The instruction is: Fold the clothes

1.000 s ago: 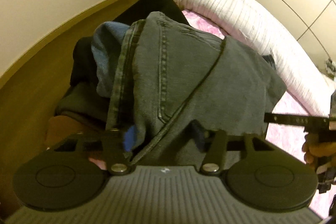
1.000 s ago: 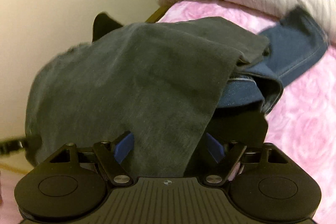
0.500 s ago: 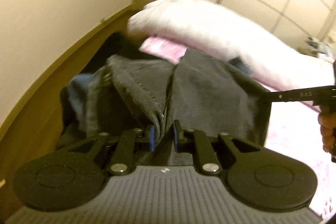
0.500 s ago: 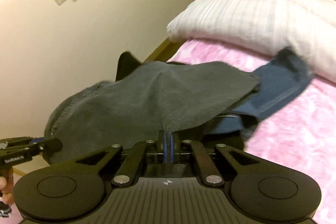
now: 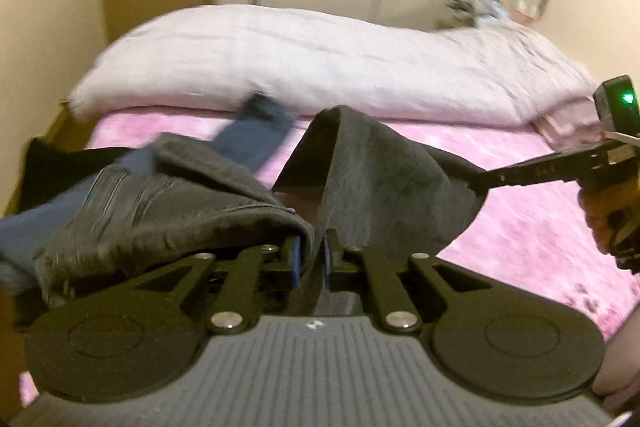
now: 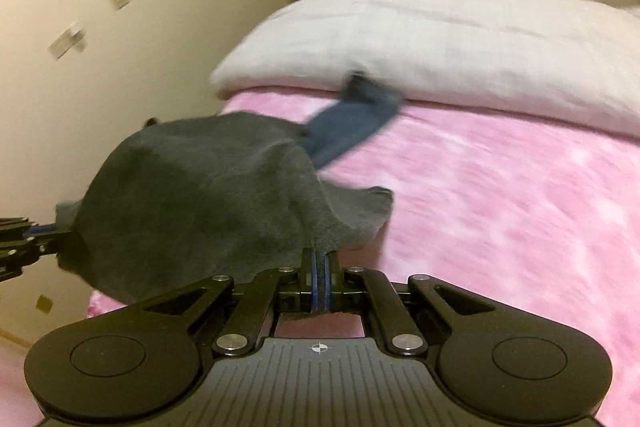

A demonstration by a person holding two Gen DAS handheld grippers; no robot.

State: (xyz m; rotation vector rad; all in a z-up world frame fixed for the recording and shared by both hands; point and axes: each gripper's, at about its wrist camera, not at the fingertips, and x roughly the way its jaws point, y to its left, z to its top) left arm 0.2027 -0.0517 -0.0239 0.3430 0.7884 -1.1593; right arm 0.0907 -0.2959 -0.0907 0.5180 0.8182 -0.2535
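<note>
Grey denim jeans (image 5: 168,211) hang between your two grippers, lifted off the pink bed cover (image 5: 520,227) near its left edge. Your left gripper (image 5: 310,261) is clamped on a fold of the grey fabric; the blue pads pinch the cloth, with only the denim's thickness between them. Waistband side with its stitched seam drapes left over the finger linkage. Your right gripper (image 6: 319,283) is clenched on another edge of the same jeans, pads pressed nearly together with a thin strip of cloth between them. From the left wrist view you see the right gripper's fingers coming in from the right and biting the far corner of the cloth, so the fabric peaks up like a tent between both grips. A loose flap trails down toward the cover in the right wrist view.

Blue garment (image 6: 352,127) lies behind the jeans, one end reaching the white pillow (image 6: 440,39) at the head edge of the bed. Black fabric (image 5: 48,163) sits at the left edge, partly under the jeans. Your hand (image 5: 604,215) holds the right gripper's handle; a green light (image 5: 626,99) glows on it. Both frames are motion-blurred. Wall, door and wardrobe panels sit beyond the pillow.
</note>
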